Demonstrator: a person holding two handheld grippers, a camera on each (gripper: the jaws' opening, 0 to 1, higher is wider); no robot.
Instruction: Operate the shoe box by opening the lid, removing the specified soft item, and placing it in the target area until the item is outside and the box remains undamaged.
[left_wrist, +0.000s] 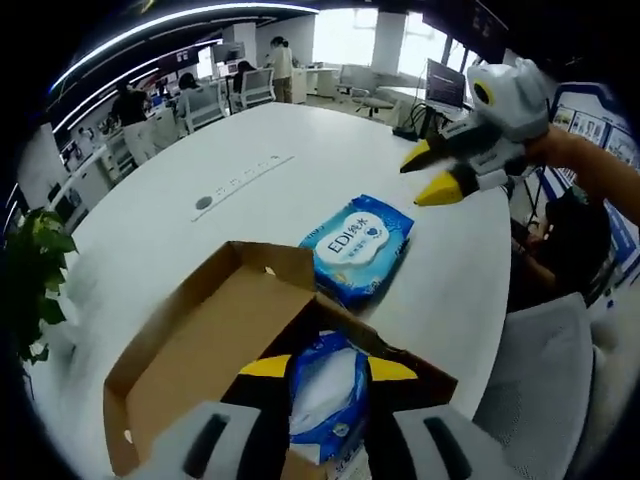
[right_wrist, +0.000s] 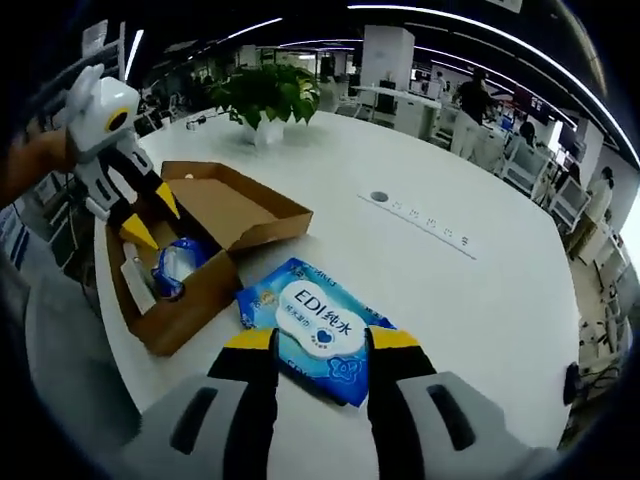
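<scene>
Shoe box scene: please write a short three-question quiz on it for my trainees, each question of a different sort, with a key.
1. True or false: the shoe box has its lid shut.
2. Multiple choice: the blue wipes pack marked EDI lies
A. inside the box
B. on the white table beside the box
C. under the potted plant
3. Fill in: inside the box, below the left gripper, a second ____ soft pack is still lying.

Key
1. False: the lid is folded back.
2. B: it lies in front of the open right gripper, which is not clamping it.
3. Blue.
</scene>
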